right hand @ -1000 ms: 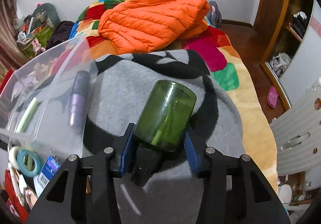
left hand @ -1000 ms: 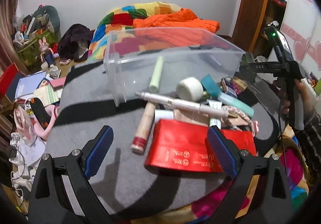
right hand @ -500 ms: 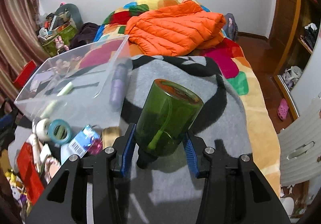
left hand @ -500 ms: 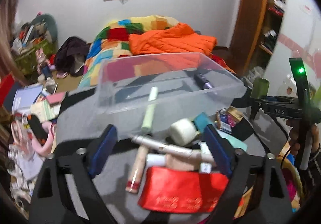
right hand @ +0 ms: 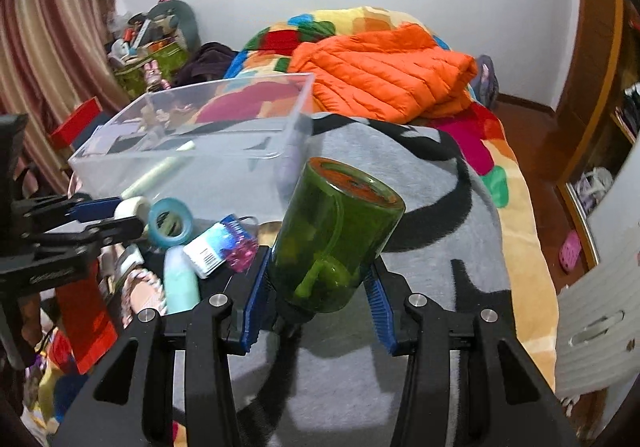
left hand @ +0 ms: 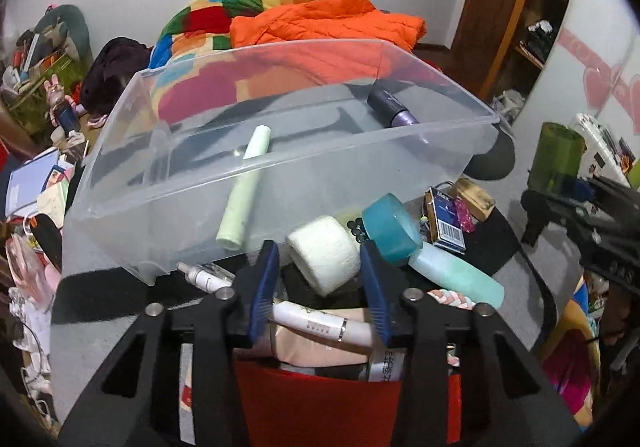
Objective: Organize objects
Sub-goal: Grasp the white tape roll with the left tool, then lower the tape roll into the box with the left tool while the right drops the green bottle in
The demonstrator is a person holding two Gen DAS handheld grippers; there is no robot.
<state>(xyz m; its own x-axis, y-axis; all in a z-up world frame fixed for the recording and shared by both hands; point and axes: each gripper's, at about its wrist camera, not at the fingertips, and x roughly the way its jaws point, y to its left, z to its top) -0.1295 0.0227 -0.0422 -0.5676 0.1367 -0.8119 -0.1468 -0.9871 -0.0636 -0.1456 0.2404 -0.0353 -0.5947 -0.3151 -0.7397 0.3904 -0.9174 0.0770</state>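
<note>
Now the left tool (left hand: 320, 279) has just been narrowing around the white roll (left hand: 324, 253) beside the bin (left hand: 160, 183); whether its pads press yet, I can't tell. Meanwhile the right tool (right hand: 316, 299) holds the green bottle (right hand: 336, 231) above the blanket, so both look bin-bound.

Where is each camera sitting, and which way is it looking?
Left wrist: sits on the left gripper, looking down past its jaws, which have just been closing around the white tape roll, toward the clear bin; the other gripper shows at right.
Right wrist: sits on the right gripper, looking over the green bottle it holds, toward the bed; the left gripper shows at left.
Shared: bin, tape roll, orange jacket.
</note>
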